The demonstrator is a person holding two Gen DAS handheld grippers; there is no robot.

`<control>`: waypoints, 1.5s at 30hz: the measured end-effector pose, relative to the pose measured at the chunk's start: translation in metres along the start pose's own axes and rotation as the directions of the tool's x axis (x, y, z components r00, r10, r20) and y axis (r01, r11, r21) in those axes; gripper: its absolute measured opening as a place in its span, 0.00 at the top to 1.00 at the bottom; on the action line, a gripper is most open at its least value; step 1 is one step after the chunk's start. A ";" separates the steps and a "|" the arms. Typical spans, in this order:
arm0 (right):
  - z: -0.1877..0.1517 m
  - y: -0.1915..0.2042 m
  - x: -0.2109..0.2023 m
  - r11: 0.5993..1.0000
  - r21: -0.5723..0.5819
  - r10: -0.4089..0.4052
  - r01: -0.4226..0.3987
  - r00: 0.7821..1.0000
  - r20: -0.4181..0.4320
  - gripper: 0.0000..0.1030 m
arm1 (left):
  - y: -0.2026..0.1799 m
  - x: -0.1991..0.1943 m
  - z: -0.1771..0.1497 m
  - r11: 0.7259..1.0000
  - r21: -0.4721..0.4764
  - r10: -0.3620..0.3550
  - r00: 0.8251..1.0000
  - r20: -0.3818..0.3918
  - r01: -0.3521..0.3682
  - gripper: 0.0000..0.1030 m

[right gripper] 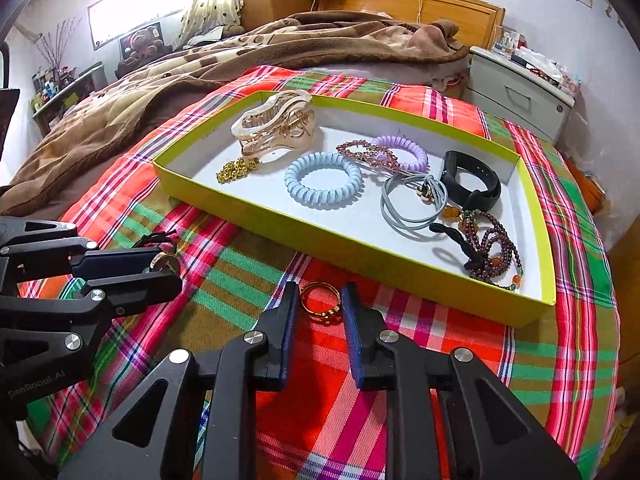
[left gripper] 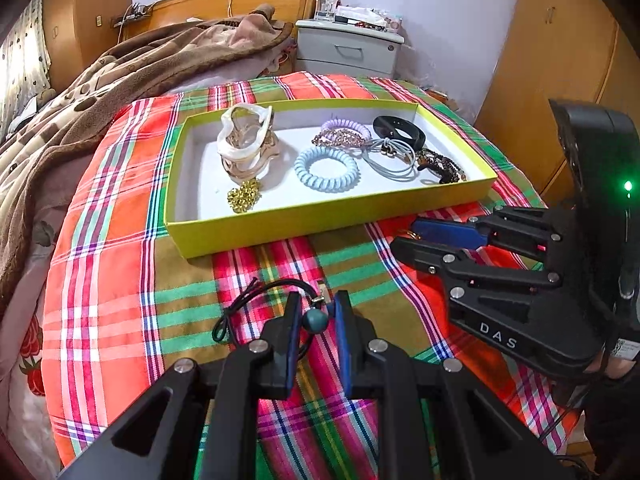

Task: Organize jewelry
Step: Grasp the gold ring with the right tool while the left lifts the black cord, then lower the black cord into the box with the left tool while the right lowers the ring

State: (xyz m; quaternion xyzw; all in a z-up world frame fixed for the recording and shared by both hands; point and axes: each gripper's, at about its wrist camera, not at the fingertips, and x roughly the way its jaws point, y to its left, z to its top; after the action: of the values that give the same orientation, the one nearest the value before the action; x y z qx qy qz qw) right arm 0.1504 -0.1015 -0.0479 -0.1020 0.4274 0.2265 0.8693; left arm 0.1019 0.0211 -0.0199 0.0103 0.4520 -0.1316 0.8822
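A yellow-green tray (left gripper: 280,224) (right gripper: 400,276) lies on the plaid cloth with a hair claw (left gripper: 246,144), gold chain (left gripper: 244,196), blue coil tie (left gripper: 326,168), purple coil tie (right gripper: 404,148), grey ties, black band (right gripper: 472,184) and bead strand (right gripper: 492,248). My left gripper (left gripper: 314,312) is open around a black hair tie with a teal bead (left gripper: 313,320), on the cloth in front of the tray. My right gripper (right gripper: 320,304) is open around a gold ring (right gripper: 322,304) on the cloth; the right gripper also shows in the left wrist view (left gripper: 404,236).
A brown blanket (left gripper: 100,92) covers the bed to the left and behind. A grey nightstand (left gripper: 348,50) with clutter stands beyond the tray. Wooden wardrobes (left gripper: 560,60) stand at the right. The left gripper also shows in the right wrist view (right gripper: 160,268).
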 end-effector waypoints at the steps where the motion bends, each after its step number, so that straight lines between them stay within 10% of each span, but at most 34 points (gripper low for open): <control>1: 0.000 -0.001 -0.001 1.000 0.002 0.003 -0.003 1.000 0.002 0.78 | 0.000 -0.001 0.000 1.000 0.000 0.000 1.000 0.002 0.000 0.84; 25: 0.003 -0.017 -0.040 0.999 0.049 -0.002 -0.003 0.995 0.098 0.78 | -0.010 -0.024 0.022 0.999 0.036 0.007 0.998 0.057 -0.009 0.84; 45: 0.037 -0.047 -0.043 0.995 0.099 0.000 -0.013 0.992 0.128 0.78 | -0.008 0.012 0.106 0.993 0.050 -0.112 0.993 0.047 0.110 0.84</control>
State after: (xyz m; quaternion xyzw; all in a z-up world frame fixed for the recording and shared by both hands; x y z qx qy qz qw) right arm 0.1760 -0.1422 0.0077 -0.0425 0.3820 0.2138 0.8981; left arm 0.1912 -0.0044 0.0340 0.0029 0.4266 -0.1913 0.8840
